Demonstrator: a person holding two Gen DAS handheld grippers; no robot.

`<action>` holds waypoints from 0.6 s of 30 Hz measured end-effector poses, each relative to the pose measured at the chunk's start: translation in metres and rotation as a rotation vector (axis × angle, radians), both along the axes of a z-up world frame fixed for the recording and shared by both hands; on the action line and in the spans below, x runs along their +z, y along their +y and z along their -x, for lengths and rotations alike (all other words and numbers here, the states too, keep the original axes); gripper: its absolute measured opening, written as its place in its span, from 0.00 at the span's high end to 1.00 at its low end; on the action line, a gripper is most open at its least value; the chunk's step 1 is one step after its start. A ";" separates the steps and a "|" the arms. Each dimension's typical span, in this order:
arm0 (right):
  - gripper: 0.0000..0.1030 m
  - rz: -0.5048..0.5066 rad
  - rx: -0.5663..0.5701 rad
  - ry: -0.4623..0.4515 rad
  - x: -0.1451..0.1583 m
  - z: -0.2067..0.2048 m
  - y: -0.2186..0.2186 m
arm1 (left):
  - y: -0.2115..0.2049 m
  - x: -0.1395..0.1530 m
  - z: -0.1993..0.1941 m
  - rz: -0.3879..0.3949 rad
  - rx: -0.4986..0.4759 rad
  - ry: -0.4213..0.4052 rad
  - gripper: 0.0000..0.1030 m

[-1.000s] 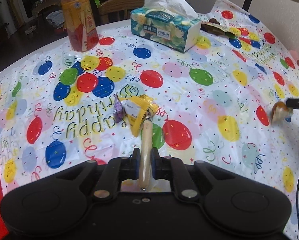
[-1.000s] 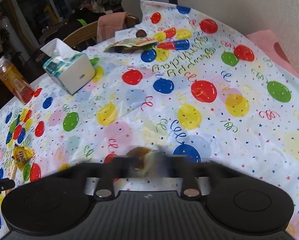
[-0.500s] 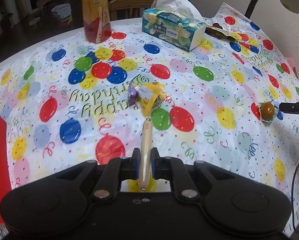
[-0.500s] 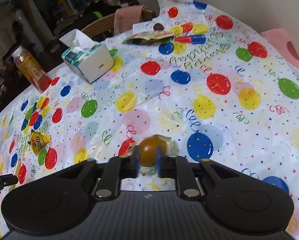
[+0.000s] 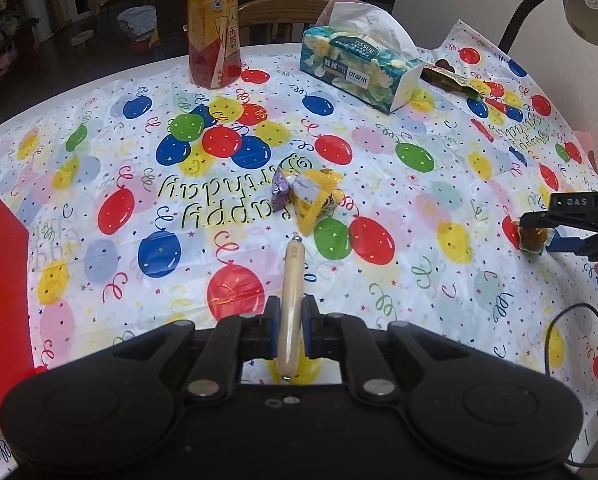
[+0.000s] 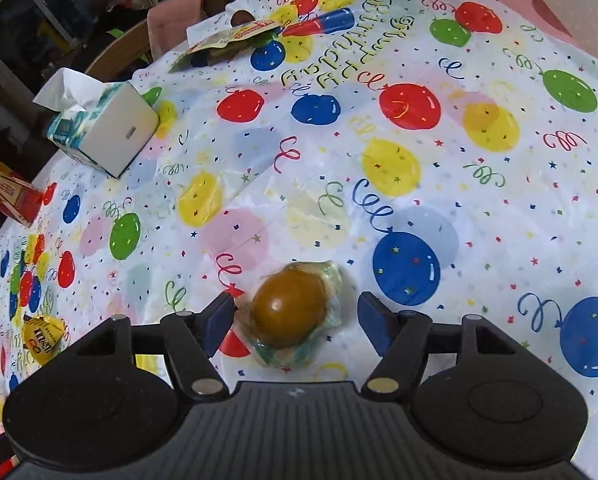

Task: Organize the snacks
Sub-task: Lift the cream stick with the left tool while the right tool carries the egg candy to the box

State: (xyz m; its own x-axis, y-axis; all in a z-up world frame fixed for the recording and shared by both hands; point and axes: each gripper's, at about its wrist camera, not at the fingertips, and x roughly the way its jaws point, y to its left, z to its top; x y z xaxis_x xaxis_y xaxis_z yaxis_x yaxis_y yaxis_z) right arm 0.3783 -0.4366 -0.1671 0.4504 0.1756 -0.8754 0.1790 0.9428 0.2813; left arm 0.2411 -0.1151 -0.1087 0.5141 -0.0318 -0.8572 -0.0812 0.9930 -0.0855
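We are clamping our left gripper (image 5: 290, 322) on a sausage stick (image 5: 291, 296), which is pointing at the yellow candy bag (image 5: 317, 198) and purple sweet (image 5: 279, 192) in the middle of the tablecloth (image 5: 419, 184). Our right gripper (image 6: 297, 314) is sitting with jaws apart around the wrapped brown egg (image 6: 289, 312), which is lying on the cloth near the right edge. Its smooth, round wrapper could be slipping sideways if we close off-centre, and the thin stick could be swivelling in our grip.
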 end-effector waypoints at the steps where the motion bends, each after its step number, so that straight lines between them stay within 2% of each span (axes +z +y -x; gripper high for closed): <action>1: 0.34 0.012 0.005 0.000 0.000 -0.001 0.003 | 0.000 0.000 0.001 0.000 0.000 0.001 0.92; 2: 0.35 0.021 0.013 -0.001 0.000 -0.002 0.005 | 0.000 0.000 0.001 0.000 0.000 0.001 0.92; 4: 0.45 0.034 0.024 -0.006 0.001 -0.001 0.008 | 0.001 0.000 0.002 0.005 0.003 0.001 0.92; 5: 0.54 0.030 0.030 -0.009 0.001 0.000 0.009 | 0.001 -0.001 0.003 0.006 0.004 0.001 0.92; 6: 0.56 0.030 0.031 -0.012 0.001 0.001 0.009 | 0.002 -0.001 0.003 0.007 0.004 0.001 0.92; 12: 0.60 0.044 0.060 -0.049 0.008 0.012 0.012 | 0.006 0.001 0.009 0.017 0.008 -0.004 0.92; 18: 0.60 0.020 0.145 -0.088 0.034 0.036 0.030 | 0.016 0.009 0.019 0.028 0.023 -0.018 0.92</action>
State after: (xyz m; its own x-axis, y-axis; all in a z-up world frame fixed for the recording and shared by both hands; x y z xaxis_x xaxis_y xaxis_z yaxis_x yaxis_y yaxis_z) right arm 0.3426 -0.4065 -0.1330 0.4967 0.2274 -0.8376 0.0164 0.9624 0.2711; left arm 0.2225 -0.0988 -0.0994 0.5306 -0.0437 -0.8465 -0.1026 0.9880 -0.1153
